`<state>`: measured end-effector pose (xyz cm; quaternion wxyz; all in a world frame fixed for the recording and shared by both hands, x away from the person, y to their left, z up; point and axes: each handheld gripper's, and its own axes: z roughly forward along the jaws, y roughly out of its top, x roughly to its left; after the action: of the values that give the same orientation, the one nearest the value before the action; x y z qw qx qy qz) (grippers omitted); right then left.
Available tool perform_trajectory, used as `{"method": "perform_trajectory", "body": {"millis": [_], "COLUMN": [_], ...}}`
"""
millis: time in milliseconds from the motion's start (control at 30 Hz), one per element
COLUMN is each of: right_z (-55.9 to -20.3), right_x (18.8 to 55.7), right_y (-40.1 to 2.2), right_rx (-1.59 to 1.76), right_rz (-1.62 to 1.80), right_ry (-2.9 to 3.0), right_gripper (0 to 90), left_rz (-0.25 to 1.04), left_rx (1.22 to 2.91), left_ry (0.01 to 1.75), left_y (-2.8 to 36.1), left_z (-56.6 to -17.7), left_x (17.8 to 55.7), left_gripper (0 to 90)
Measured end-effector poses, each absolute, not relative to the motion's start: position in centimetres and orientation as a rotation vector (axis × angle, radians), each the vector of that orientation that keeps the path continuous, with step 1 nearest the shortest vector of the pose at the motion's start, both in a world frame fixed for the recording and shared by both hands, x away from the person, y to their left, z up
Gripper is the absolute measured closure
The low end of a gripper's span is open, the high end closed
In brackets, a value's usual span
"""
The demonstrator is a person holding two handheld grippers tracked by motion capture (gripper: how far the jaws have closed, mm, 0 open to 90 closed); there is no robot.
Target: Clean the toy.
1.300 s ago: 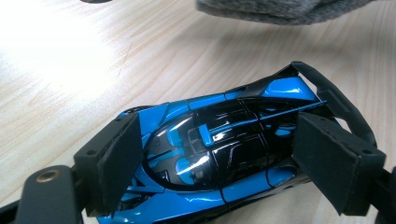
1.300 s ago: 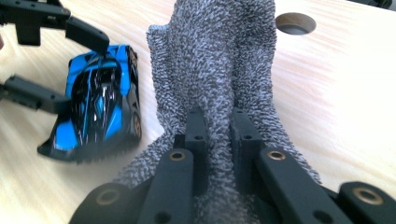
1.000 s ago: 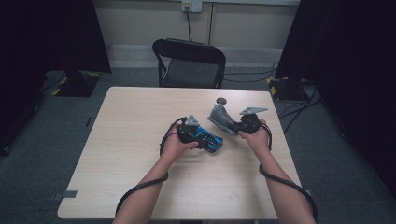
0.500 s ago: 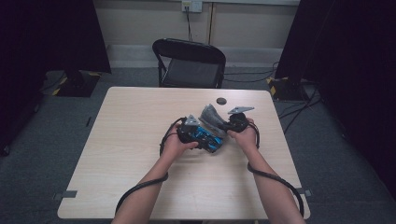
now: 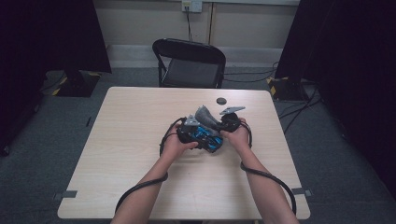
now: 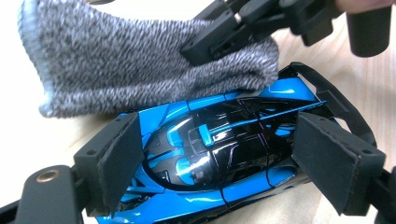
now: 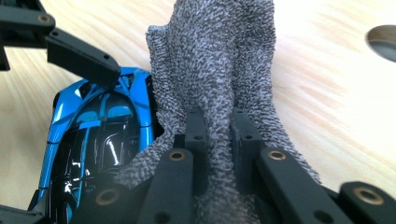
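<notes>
On the table there is 1 blue-and-black toy car, 1 grey cloth and 1 small dark disc at 12 o'clock from them. 2 grippers are there: the left gripper and the right gripper. Beyond the table stands 1 black folding chair.

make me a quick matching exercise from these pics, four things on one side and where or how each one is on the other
Things:
1. toy car
2. grey cloth
3. small dark disc
4. folding chair

Place or state:
A. lying alone on the table, apart from the hands
B. pinched in the right hand-held gripper
C. standing behind the table's far edge
D. between the pads of the left hand-held gripper

Pairs: 1-D, 2-B, 3-A, 4-C
</notes>
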<state>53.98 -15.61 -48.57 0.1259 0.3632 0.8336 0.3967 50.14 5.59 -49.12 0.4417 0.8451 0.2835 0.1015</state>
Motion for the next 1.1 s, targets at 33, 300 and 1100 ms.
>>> {"method": "perform_trajectory", "body": {"millis": [33, 300, 1100], "right_z": [-48.84, -49.14, -49.09], "right_x": [54.03, 54.13, 53.87], "right_y": [-15.42, -15.32, -16.21], "right_rx": [1.056, 1.056, 1.048], "right_rz": [1.139, 1.127, 1.140], "right_ry": [2.447, 2.485, 2.519], "right_gripper": [80.4, 80.4, 80.3], "left_rz": [0.253, 0.255, 0.252], "left_rx": [2.096, 2.089, 2.097], "left_ry": [0.703, 0.703, 0.703], "left_y": [5.59, 5.65, 5.60], "left_z": [-49.13, -49.20, -49.13], "left_x": [50.14, 50.13, 50.10], "left_gripper": [16.1, 16.1, 16.2]}}
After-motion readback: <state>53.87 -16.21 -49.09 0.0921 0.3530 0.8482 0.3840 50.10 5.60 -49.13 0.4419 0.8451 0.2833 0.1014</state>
